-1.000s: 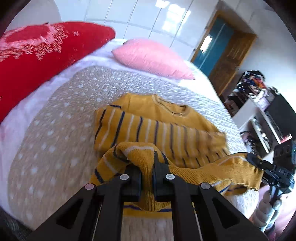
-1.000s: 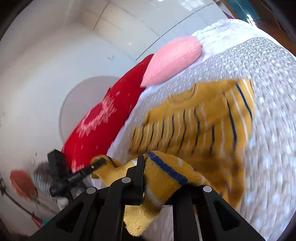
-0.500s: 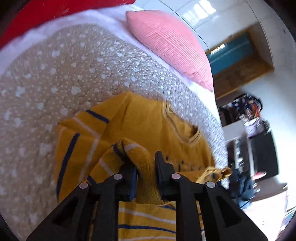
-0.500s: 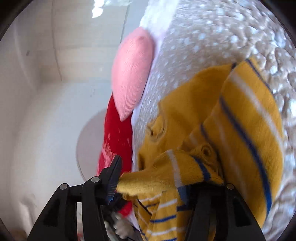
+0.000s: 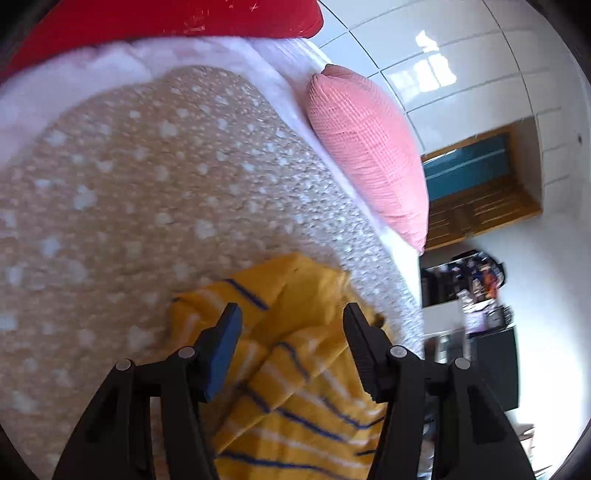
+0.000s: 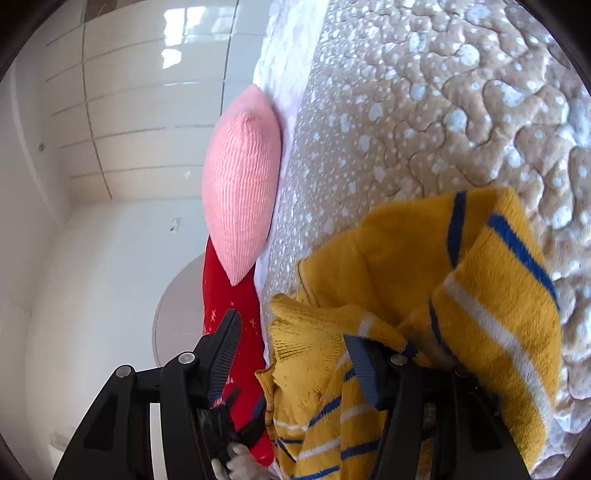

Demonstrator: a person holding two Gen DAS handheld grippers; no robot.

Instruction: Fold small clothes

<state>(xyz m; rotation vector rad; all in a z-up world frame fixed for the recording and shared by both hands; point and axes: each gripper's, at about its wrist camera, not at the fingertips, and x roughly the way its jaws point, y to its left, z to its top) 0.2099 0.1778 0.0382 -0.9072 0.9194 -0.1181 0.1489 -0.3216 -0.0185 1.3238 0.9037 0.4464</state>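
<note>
A small yellow sweater (image 5: 295, 373) with blue and white stripes lies folded over on a beige dotted quilt (image 5: 147, 192). My left gripper (image 5: 291, 332) is open just above the sweater's folded edge, holding nothing. In the right wrist view the sweater (image 6: 461, 295) is bunched close to the camera. My right gripper (image 6: 291, 339) is open; a fold of the sweater lies between its fingers and drapes over the right finger (image 6: 360, 363).
A pink pillow (image 5: 369, 155) and a red pillow (image 5: 159, 18) lie at the head of the bed; they also show in the right wrist view as pink (image 6: 240, 177) and red (image 6: 229, 302). The bed's edge, a door and cluttered shelves (image 5: 476, 280) are to the right.
Both grippers carried the sweater's lower hem up over its body, then opened. The left gripper has let go of the cloth; the right has opened with cloth still lying on it.
</note>
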